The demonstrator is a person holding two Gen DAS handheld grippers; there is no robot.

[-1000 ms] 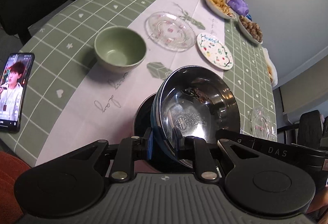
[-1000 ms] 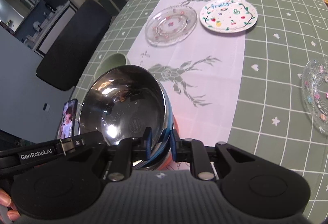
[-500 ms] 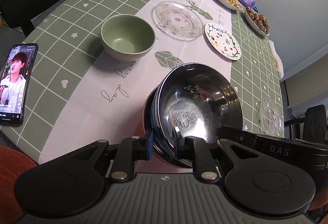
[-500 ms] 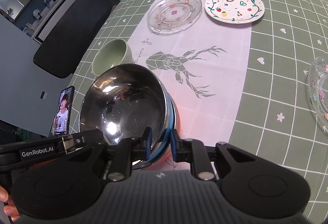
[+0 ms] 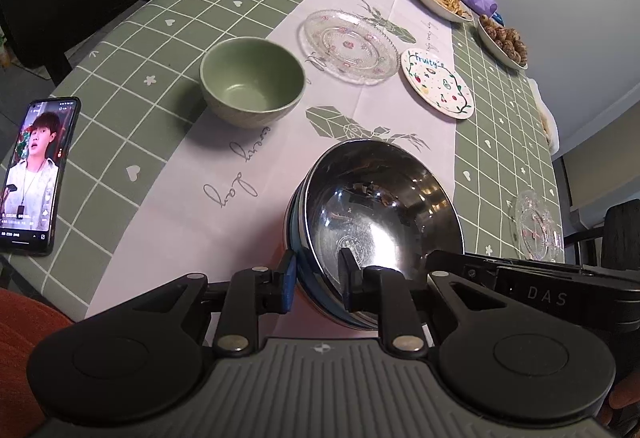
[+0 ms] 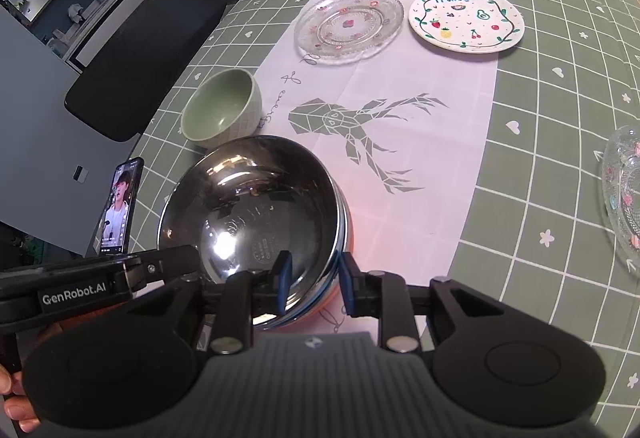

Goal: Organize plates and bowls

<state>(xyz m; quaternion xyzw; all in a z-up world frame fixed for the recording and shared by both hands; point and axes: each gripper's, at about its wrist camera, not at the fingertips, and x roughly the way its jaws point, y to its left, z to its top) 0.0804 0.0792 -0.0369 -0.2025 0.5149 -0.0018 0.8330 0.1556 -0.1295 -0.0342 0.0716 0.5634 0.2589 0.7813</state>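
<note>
Jaws of left gripper (image 5: 316, 278) and right gripper (image 6: 312, 284) opening, straddling the rim of the shiny round steel bowl (image 5: 380, 213), pads released. Green ceramic bowl (image 5: 252, 81) at eleven o'clock.

Left claw (image 5: 316, 280) built in matte black with teardrop arms, silver rivets and blue-padded fingers, ribbed grey housing marked by a small star emblem, right claw (image 6: 312, 284) alike, "GenRobot.AI" and "DAS" lettered in white on the sides.
</note>
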